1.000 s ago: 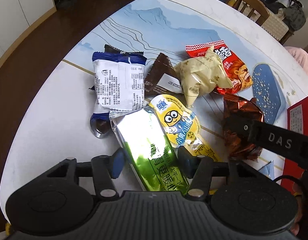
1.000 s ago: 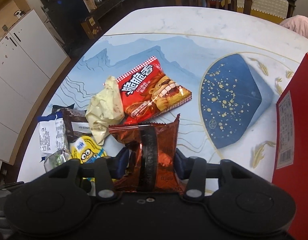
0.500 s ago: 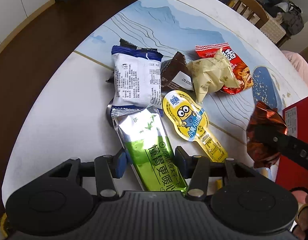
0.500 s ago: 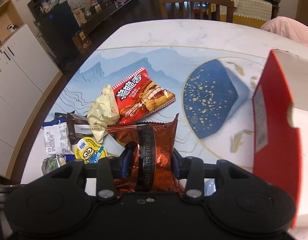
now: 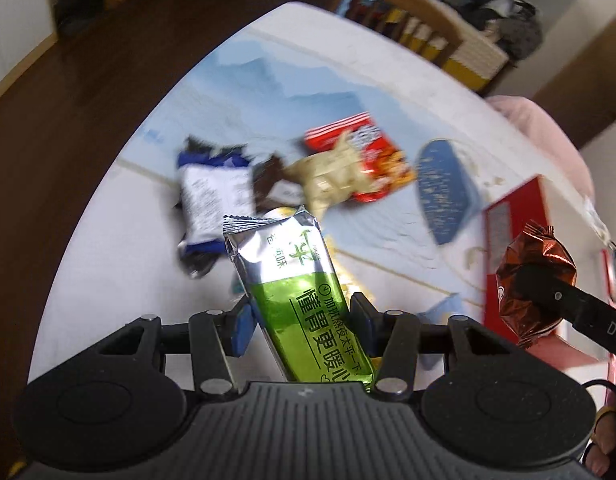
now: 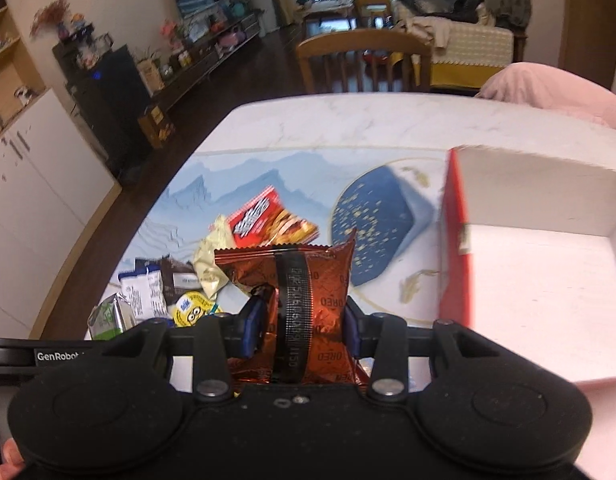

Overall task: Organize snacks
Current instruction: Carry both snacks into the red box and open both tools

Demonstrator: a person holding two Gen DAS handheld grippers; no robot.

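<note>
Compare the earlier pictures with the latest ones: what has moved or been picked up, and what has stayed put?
The left gripper has lifted the green packet off the table; it lay flat a second ago. The right gripper, still clamped on the copper Oreo packet, has carried it up and toward the red box. The snacks left in the pile have stayed where they were.

Left gripper (image 5: 299, 326): black ribbed housing, blue pads, silver screws behind them. Right gripper (image 6: 299, 326): matching black body, "GenRobot" lettering at its left.

green packet (image 5: 303, 300) and copper packet (image 6: 308, 300) lifted off table (both gripped).
</note>
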